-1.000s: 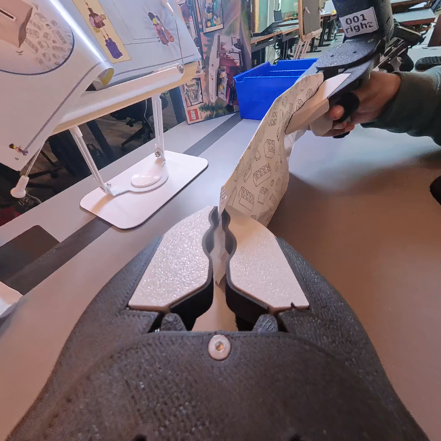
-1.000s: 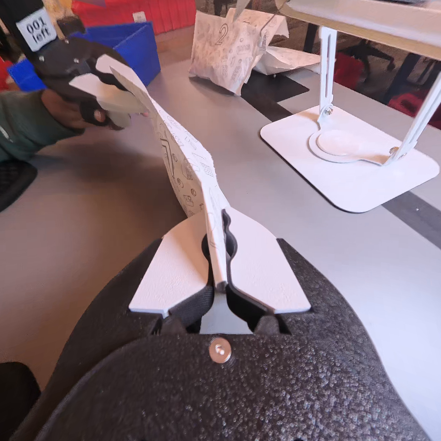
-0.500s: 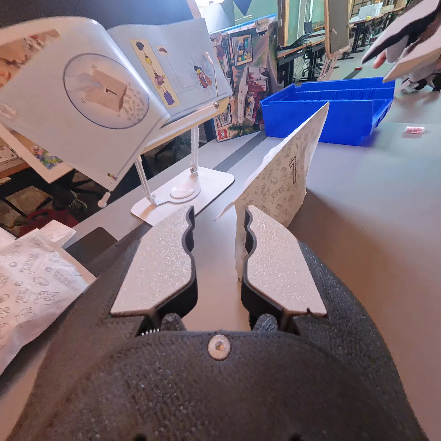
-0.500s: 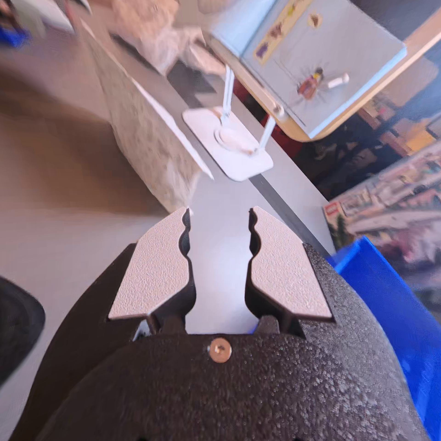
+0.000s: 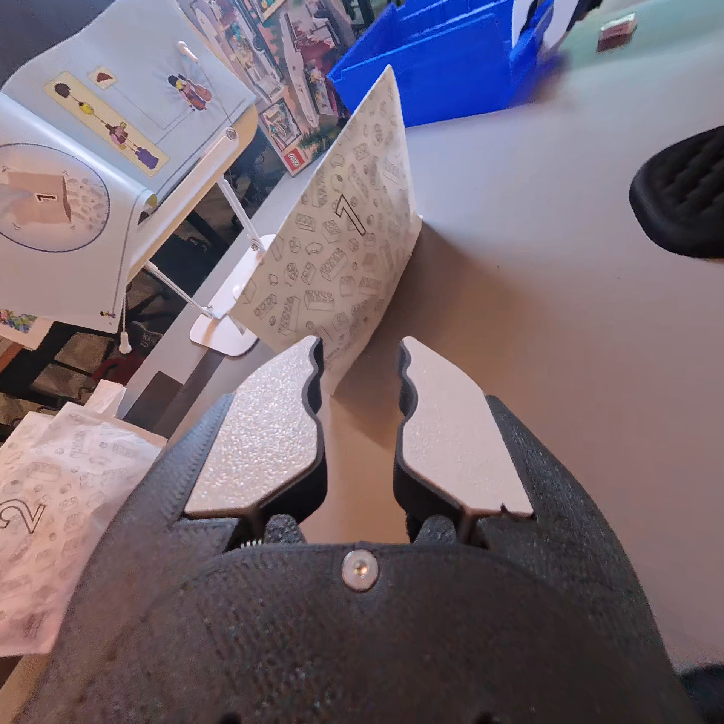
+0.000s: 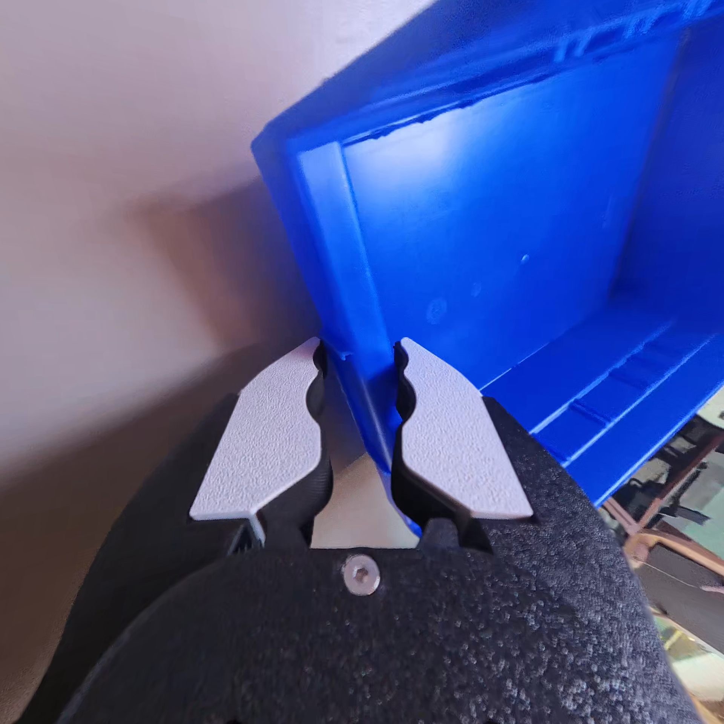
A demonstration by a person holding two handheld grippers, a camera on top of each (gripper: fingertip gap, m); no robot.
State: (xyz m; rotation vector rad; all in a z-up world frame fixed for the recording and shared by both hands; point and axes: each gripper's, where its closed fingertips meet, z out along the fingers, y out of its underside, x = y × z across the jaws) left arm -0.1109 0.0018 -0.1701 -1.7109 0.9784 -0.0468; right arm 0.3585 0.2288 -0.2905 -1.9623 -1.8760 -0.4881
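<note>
Left wrist view: left gripper (image 5: 360,344) parted, white brick-printed paper bag (image 5: 344,243) standing free on the grey table (image 5: 548,313) in front of the rectangular blue plastic bin (image 5: 450,70).
Its fingers stand well apart; the bag's lower corner lies between them, beside one pad, unpressed. The right gripper (image 6: 358,344) is closed across the bin's corner wall, both tips seemingly against the rim. Judged risks: the unsupported bag may topple away from the bin, and a corner grip may slip, skewing the bin.

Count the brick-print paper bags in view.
2. One brick-print paper bag stands on the table just ahead of the left gripper; another lies crumpled at the table's left edge. The right wrist view shows none; others may be hidden.
</note>
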